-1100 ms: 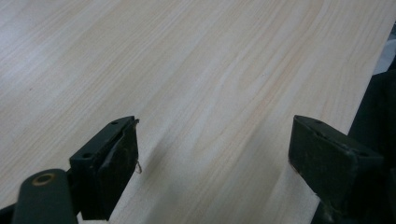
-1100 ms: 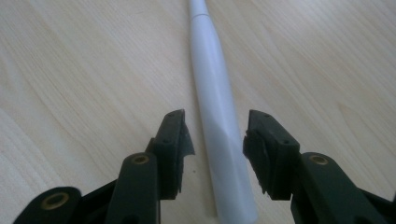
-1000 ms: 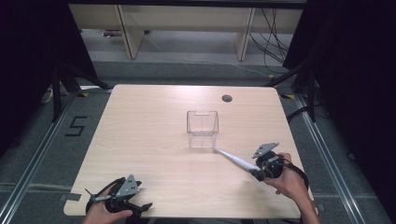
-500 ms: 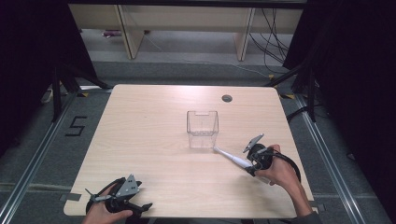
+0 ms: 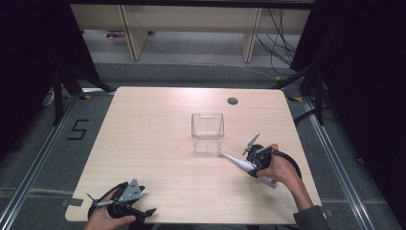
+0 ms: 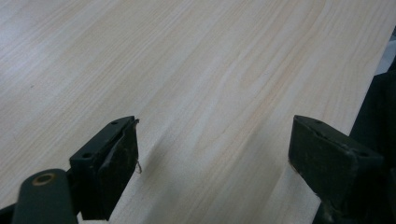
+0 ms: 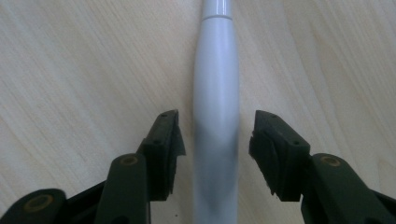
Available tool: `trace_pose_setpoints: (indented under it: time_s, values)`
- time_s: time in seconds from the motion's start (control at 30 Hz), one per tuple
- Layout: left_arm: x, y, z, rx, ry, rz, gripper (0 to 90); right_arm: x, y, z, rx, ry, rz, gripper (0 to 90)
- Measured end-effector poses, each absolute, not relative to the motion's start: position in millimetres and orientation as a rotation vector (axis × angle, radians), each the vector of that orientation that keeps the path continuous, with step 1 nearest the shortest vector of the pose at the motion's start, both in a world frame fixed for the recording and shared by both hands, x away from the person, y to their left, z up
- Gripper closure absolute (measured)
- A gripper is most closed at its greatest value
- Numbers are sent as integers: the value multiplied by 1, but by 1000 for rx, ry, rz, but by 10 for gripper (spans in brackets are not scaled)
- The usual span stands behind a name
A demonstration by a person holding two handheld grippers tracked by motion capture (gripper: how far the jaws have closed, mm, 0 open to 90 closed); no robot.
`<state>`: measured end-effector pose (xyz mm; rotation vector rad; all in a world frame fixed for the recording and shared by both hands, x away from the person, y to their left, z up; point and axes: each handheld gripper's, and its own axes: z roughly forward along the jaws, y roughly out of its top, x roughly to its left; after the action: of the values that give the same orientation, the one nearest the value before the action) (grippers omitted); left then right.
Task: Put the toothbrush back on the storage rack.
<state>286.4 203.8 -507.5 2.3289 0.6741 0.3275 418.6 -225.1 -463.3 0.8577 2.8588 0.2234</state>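
A white toothbrush-like wand [image 5: 235, 162] lies flat on the wooden table [image 5: 153, 129], its thin tip pointing at a clear plastic box [image 5: 208, 132]. My right gripper [image 5: 252, 168] sits low over the wand's thick handle [image 7: 217, 93]. Its jaws straddle the handle with a narrow gap on each side, and they have just been closing. The pads [image 7: 173, 140] are not touching it. My left gripper [image 5: 143, 212] rests near the table's front left edge. It is wide open [image 6: 215, 144] with nothing but bare wood between its fingers.
A round cable hole [image 5: 232, 101] sits at the table's far right. Shelving and cables stand beyond the far edge. The table's front edge lies close under the left hand.
The right hand has shifted left along the table and lowered onto the wand's handle. The wand, the box and the left gripper have kept still.
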Motion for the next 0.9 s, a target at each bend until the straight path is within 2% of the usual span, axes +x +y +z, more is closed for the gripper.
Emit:
trace_pose_setpoints:
  time_s: [0.57,0.9]
  values:
    - [286,204,-507,2329,675,329,155,433,-215,-472,870,2948,91,653]
    - [286,204,-507,2328,672,327,155,442,-215,-473,857,2987,48,664]
